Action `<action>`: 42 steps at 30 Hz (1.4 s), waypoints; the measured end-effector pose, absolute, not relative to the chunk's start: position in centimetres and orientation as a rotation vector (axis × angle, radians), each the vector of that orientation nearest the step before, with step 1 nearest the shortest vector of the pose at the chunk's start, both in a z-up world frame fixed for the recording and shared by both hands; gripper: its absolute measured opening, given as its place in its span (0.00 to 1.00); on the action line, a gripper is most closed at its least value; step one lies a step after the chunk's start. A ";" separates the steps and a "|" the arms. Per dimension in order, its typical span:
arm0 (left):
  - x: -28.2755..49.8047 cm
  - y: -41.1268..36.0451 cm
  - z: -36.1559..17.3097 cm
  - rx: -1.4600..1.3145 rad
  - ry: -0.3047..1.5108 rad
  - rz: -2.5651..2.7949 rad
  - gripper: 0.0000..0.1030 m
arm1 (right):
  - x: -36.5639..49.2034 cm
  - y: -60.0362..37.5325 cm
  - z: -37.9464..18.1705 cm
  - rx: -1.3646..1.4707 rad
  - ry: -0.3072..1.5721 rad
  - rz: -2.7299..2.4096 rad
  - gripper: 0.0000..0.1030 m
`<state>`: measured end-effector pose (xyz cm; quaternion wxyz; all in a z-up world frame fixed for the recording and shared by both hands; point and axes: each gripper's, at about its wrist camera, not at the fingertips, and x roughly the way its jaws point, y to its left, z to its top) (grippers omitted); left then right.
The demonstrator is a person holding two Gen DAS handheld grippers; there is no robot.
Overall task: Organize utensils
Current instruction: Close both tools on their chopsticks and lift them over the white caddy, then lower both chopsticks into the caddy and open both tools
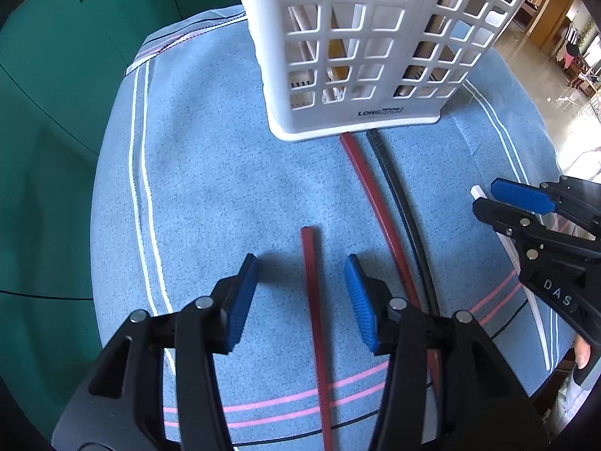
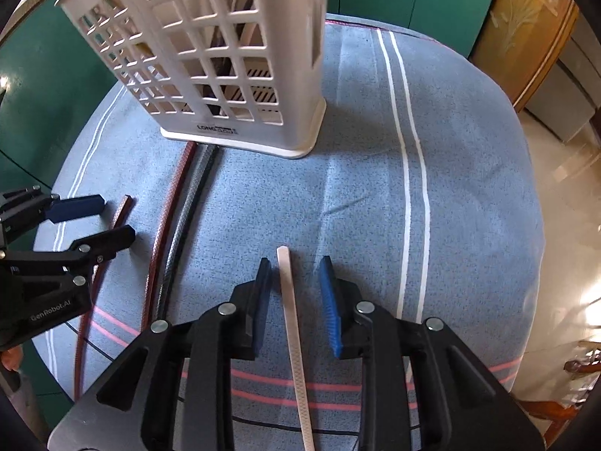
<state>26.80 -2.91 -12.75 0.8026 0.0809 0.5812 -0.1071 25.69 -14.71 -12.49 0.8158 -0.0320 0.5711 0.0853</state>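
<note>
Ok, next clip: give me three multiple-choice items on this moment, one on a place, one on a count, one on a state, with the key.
1. Where do the far ends of the long red chopstick and the black chopstick lie?
A. At the foot of the white basket
B. Inside the basket
C. Off the cloth's edge

2. How many chopsticks lie on the blue cloth?
A. Two
B. Four
C. Six

3. How does the white chopstick stand to the right claw?
A. Clamped and lifted
B. Flat on the cloth between open pads, untouched
C. Outside the claw

Key: 1 A, both ends meet the basket's base. 2 B, two red, one black, one white. 3 B, gaps show on both sides of the stick; likewise the short red chopstick lies free in the left claw.
</note>
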 end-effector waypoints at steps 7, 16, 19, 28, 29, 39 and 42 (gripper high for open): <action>26.2 -2.6 -12.4 0.133 1.222 -0.227 0.06 | 24.4 -13.8 -12.5 -0.073 1.202 0.196 0.06; 22.1 -0.4 -4.5 0.052 0.997 -0.234 0.06 | 20.1 -16.0 -5.2 0.010 1.024 0.224 0.06; 20.4 0.5 -0.9 0.034 0.894 -0.230 0.06 | 17.9 -17.0 -1.4 0.029 0.928 0.240 0.06; 15.3 1.7 8.0 -0.007 0.581 -0.244 0.06 | 13.8 -19.3 6.9 0.065 0.700 0.274 0.06; 14.9 1.7 8.9 -0.006 0.545 -0.251 0.06 | 13.7 -19.3 7.6 0.067 0.672 0.280 0.06; 15.4 0.6 18.5 -0.032 0.289 -0.268 0.06 | 15.2 -19.6 17.5 0.109 0.390 0.282 0.07; 17.2 -0.2 20.8 -0.014 0.224 -0.192 0.06 | 16.7 -19.3 20.1 0.110 0.319 0.241 0.06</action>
